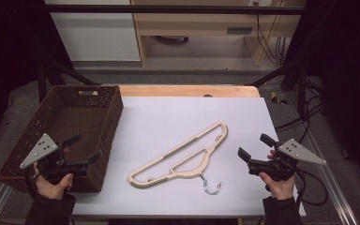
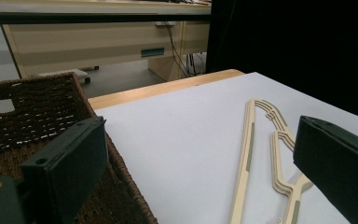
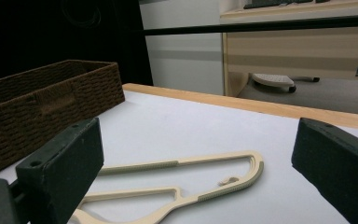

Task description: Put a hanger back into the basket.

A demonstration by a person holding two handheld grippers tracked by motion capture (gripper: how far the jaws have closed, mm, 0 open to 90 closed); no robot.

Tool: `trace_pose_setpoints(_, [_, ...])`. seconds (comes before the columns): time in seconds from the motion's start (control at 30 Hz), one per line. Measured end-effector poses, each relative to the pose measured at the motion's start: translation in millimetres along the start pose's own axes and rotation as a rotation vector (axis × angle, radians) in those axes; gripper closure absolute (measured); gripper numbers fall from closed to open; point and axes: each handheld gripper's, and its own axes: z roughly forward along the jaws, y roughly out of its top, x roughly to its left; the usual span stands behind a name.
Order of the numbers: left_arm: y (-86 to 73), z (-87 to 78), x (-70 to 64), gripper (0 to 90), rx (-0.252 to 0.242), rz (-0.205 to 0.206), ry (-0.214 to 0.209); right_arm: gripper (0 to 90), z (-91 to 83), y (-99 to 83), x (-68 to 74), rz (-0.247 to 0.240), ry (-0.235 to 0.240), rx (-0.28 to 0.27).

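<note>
A cream hanger (image 1: 180, 157) lies flat on the white table (image 1: 168, 112), near its middle, slanting from near left to far right, with its metal hook (image 1: 212, 187) at the near side. The left gripper (image 1: 85, 148) hovers over the near right part of the brown basket (image 1: 101, 93), jaws released and gripping nothing. The right gripper (image 1: 255, 146) hovers just right of the hanger, jaws likewise spread wide and empty. The basket stands at the table's left edge
</note>
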Motion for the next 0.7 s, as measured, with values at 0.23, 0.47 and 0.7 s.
trace_pose_setpoints(0.23, [-0.8, -0.4, 0.9, 2.9, 0.005, 0.004, 0.001, 4.0, 1.6, 1.2, 5.1, -0.018, 0.002, 0.021])
trace_pose_setpoints(0.47, [0.6, -3.0, 1.5, 3.0, 0.001, 0.012, 0.003, 6.6, 10.2, 1.3, 17.8, -0.036, 0.020, 0.062])
trace_pose_setpoints(0.7, [1.6, -5.0, 1.3, 3.1, -0.006, 0.010, 0.002, 10.3, 25.5, -6.7, 39.5, -0.055, 0.059, 0.161])
